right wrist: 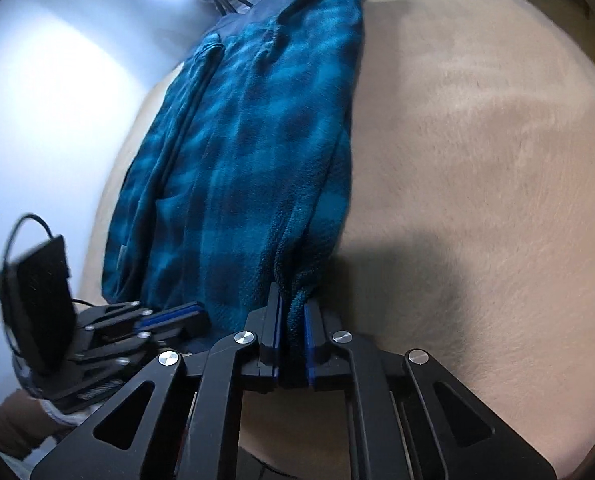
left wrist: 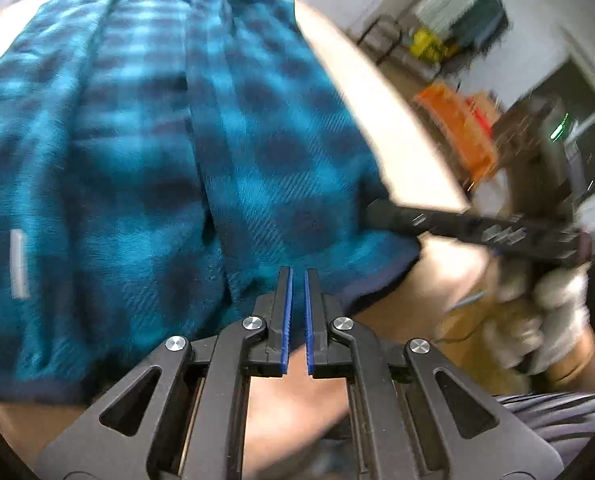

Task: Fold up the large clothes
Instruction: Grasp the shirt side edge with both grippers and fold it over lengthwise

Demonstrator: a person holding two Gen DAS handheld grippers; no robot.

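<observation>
on the beige surface (right wrist: 477, 140), right fingers (right wrist: 293, 308) pinch the teal plaid garment (right wrist: 237, 152); left fingers (left wrist: 298, 280) closed, empty.

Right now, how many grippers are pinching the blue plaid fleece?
1. The right gripper is shut on the near corner of the blue plaid fleece. The left gripper is shut on nothing, above the fleece's near hem.
</observation>
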